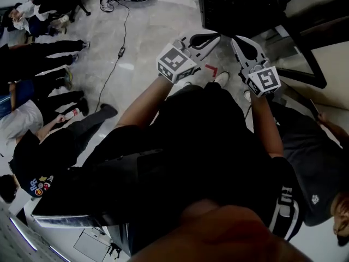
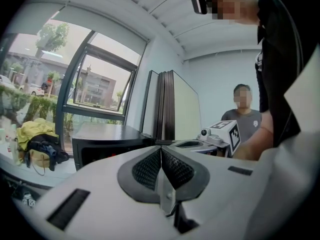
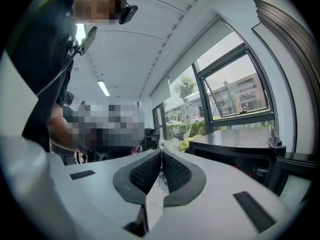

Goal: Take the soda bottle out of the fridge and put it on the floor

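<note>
No soda bottle shows in any view. The black fridge (image 1: 240, 4) stands on the floor just ahead of both grippers; it is the low dark cabinet (image 2: 107, 144) at the left of the left gripper view, and it stands at the right (image 3: 235, 149) of the right gripper view. My left gripper (image 1: 217, 36) is shut, its ribbed pads (image 2: 150, 166) pressed together with nothing between them. Beside it my right gripper (image 1: 236, 40) is shut and empty as well, its pads (image 3: 172, 171) touching. Both point roughly level towards the fridge, side by side.
Several people sit or stand at the left (image 1: 32, 119), and a person in a grey shirt (image 1: 316, 168) is close at my right. A black cable (image 1: 117, 53) runs over the pale floor, with a red tape mark (image 1: 211, 70) below the grippers. Tall panels (image 2: 170, 106) lean by the window.
</note>
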Tool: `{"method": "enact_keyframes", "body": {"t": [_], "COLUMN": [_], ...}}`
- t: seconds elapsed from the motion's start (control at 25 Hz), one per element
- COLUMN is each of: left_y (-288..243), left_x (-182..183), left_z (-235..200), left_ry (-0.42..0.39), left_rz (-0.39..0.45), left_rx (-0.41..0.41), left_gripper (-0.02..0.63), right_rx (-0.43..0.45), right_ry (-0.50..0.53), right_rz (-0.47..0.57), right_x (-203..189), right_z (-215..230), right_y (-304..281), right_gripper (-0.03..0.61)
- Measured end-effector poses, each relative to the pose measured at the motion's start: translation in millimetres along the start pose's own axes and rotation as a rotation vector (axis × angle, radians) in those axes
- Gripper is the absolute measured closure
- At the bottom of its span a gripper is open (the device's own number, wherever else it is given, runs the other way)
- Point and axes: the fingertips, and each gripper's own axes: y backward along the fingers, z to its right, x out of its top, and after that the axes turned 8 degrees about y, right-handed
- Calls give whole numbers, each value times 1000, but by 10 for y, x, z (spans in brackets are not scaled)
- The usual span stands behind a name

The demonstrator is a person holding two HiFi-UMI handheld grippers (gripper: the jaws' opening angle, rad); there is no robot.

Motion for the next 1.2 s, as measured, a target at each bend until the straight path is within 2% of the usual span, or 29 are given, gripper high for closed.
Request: {"method": "enact_keyframes", "body": {"t": [0.28, 0.76, 0.96, 1.08, 1.2], "left_y": [-596, -1248, -1477, -1582, -1670], "left_x": [-123, -669, -961, -1178, -1345], "left_z": [-384, -1697, -2069, -2196, -2311], "left_ry": [-29, 19, 22, 16, 47], "left_rz": [-24, -15, 21, 38, 73], "left_rx": [58, 104, 108, 107, 118], "left_gripper": [609, 607, 607, 607, 607], "right_rx": [-30, -241, -355, -400, -415], "right_ry": [-25, -48, -54, -67, -53], "right_rz": [-48, -120, -106, -85, -80], "right_x": [-409, -1324, -1719, -1955, -2138], "right_z": [762, 1828, 2198, 2366, 2515], "right_y": [-261, -1118, -1343, -1428, -1492], "right_gripper": [565, 549, 481, 389, 313]}}
